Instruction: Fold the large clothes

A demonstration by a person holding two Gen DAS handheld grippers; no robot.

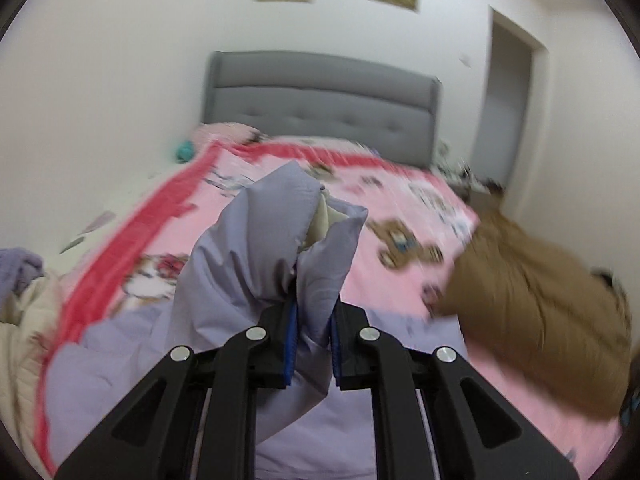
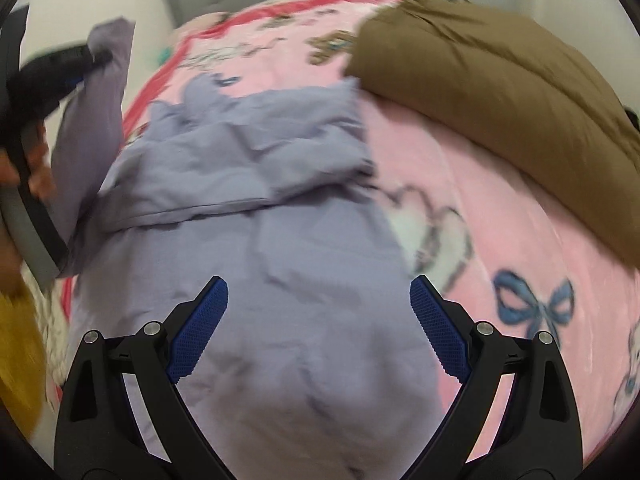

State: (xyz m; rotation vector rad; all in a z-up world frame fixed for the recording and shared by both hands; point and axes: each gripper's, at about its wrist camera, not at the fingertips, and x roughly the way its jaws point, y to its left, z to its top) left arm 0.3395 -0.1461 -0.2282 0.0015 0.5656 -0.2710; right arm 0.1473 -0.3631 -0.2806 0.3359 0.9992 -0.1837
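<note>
A pink blanket [image 1: 400, 248] is spread over the bed [image 1: 320, 96]; a brown pillow [image 2: 500, 92] lies at 2 o'clock. The lilac garment [image 2: 280, 240] is gripped by the left gripper [image 1: 313, 344]; the right gripper [image 2: 319, 328] fingers are held apart

I see a bed [image 2: 520, 240] covered with a pink blanket [image 1: 400, 208] that has a red border and cartoon prints, with a grey padded headboard [image 1: 320, 100] at its far end. On the blanket lies a lilac garment [image 2: 280, 240], spread out and wrinkled, and one part of it is lifted off the bed. Beside it on my right lies a brown padded garment [image 2: 500, 80], touching the lilac one at a corner.
</note>
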